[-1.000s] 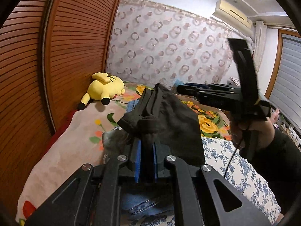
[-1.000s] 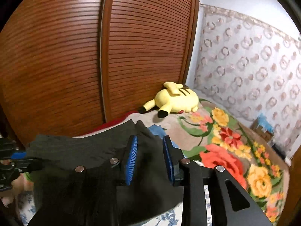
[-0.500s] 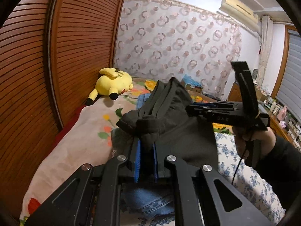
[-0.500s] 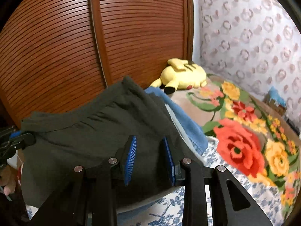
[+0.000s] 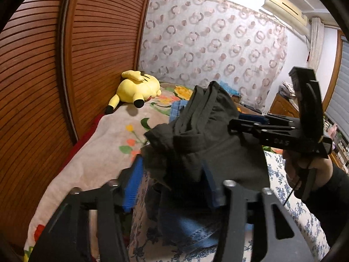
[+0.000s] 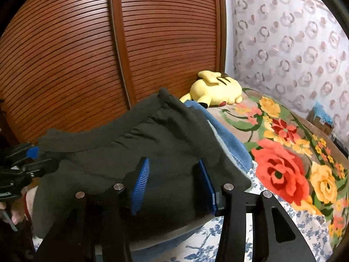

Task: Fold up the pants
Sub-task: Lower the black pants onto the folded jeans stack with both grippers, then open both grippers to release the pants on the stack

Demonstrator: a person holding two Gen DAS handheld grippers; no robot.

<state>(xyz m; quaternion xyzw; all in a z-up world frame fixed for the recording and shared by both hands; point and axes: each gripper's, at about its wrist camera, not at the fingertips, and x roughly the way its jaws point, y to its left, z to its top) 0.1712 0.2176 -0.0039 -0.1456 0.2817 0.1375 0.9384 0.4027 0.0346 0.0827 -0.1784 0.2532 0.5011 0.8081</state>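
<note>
Dark grey-green pants (image 5: 209,139) hang bunched over blue jeans (image 5: 185,224) on the bed. My left gripper (image 5: 172,183) is open, its blue pads wide apart either side of a fold of the pants. My right gripper (image 6: 174,179) is also open, with the dark pants (image 6: 135,148) lying between and over its pads. In the left wrist view the right gripper (image 5: 242,123) reaches in from the right at the pants' upper edge. In the right wrist view the left gripper (image 6: 37,161) sits at the pants' left end.
A yellow plush toy (image 5: 137,86) lies by the wooden slatted wardrobe doors (image 5: 54,65). A floral blanket (image 6: 283,152) covers the bed and a blue-flowered white sheet (image 5: 294,207) lies near me. A patterned curtain (image 5: 218,43) hangs at the back.
Both grippers have opened: the pads were close together on the pants and now stand wide apart. The pants have sagged lower onto the jeans.
</note>
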